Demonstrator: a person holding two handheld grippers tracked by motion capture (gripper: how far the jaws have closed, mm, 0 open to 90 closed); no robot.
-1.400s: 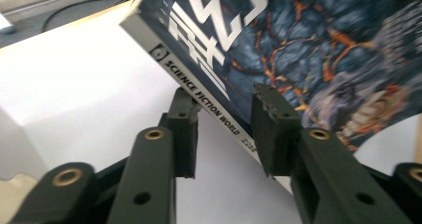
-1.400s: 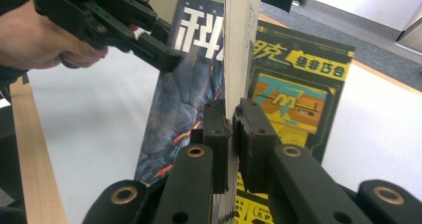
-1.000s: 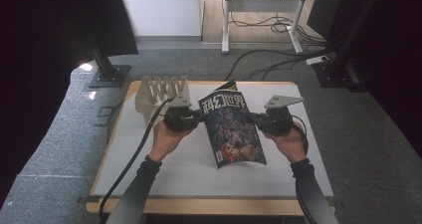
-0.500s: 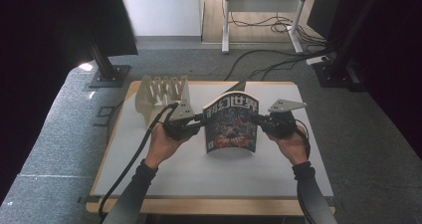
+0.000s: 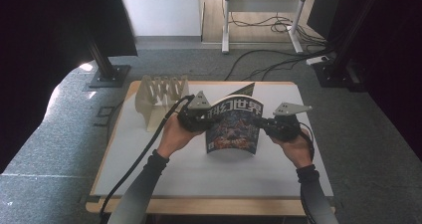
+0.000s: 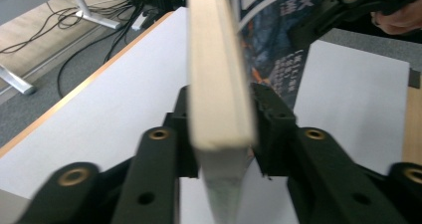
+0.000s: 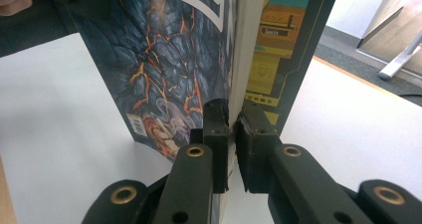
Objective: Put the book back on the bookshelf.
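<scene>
Black left tool (image 5: 198, 120) and right tool (image 5: 270, 126) each clamp an upright magazine's (image 5: 234, 127) edge over the white bench (image 5: 164, 169).

On my feed both forearms wear dark, close-fitting sleeves that end at the wrist, leaving the hands bare. My left gripper (image 5: 195, 118) is black, topped by a grey three-cornered plate, and a black cable trails from it back along the left sleeve (image 5: 142, 184) and over the near edge of the worktop. My right gripper (image 5: 278, 126) is the same black build with its own grey plate, and thin black cable loops beside the right sleeve (image 5: 314, 196). Up close, each gripper's jaws are matte black blocks on black linkage arms, pinned with brass-coloured ringed fasteners and dotted with small round holes.
</scene>
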